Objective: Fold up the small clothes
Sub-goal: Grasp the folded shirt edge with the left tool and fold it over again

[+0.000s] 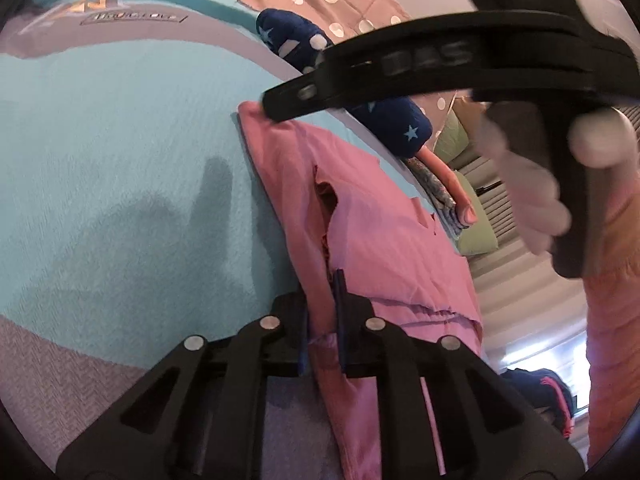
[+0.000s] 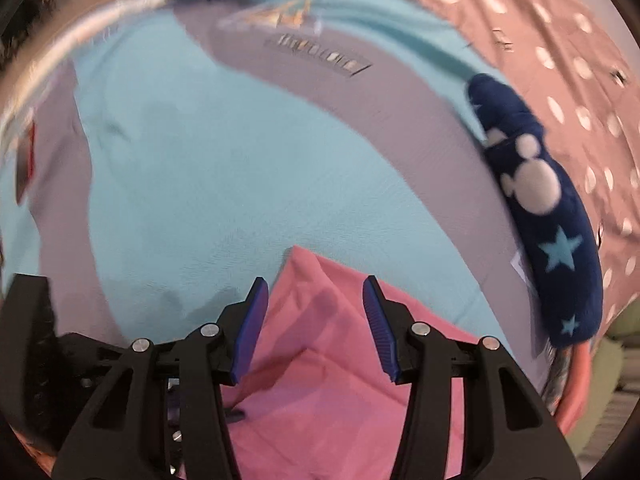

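A small pink garment [image 1: 372, 216] lies on a turquoise blanket [image 1: 120, 140]. My left gripper [image 1: 323, 316] is shut on the garment's near edge, with pink cloth bunched between its blue pads. My right gripper, seen in the left wrist view [image 1: 276, 106], reaches in from the right, its tip touching the garment's far corner. In the right wrist view the right gripper [image 2: 316, 312] is open, its pads apart above the pink garment [image 2: 332, 360]; nothing is held between them.
A navy plush garment with stars and white shapes [image 2: 548, 216] lies along the blanket's right edge, also in the left wrist view [image 1: 296, 40]. A brown dotted cover [image 2: 560, 52] lies beyond. A grey band [image 2: 304, 92] crosses the turquoise blanket [image 2: 240, 184].
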Action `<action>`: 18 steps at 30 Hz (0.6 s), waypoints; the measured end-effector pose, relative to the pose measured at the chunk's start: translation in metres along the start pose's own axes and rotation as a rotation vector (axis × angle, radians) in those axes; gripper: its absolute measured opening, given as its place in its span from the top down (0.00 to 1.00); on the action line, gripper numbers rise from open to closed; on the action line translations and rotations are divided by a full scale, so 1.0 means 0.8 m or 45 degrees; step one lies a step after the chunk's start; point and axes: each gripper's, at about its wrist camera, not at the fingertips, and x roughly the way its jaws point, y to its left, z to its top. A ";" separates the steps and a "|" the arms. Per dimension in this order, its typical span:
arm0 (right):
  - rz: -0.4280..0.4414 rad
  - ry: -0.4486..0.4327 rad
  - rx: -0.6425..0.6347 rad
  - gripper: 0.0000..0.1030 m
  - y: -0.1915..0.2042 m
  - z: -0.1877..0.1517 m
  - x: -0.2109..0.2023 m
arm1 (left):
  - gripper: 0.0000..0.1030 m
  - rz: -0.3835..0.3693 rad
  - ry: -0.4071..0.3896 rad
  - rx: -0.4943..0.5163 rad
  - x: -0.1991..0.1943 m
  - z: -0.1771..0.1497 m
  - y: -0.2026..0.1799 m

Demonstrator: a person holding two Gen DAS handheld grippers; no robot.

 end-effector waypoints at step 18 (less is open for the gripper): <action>0.094 -0.210 0.294 1.00 -0.024 0.025 0.050 | 0.94 0.082 0.013 0.061 -0.004 -0.008 -0.013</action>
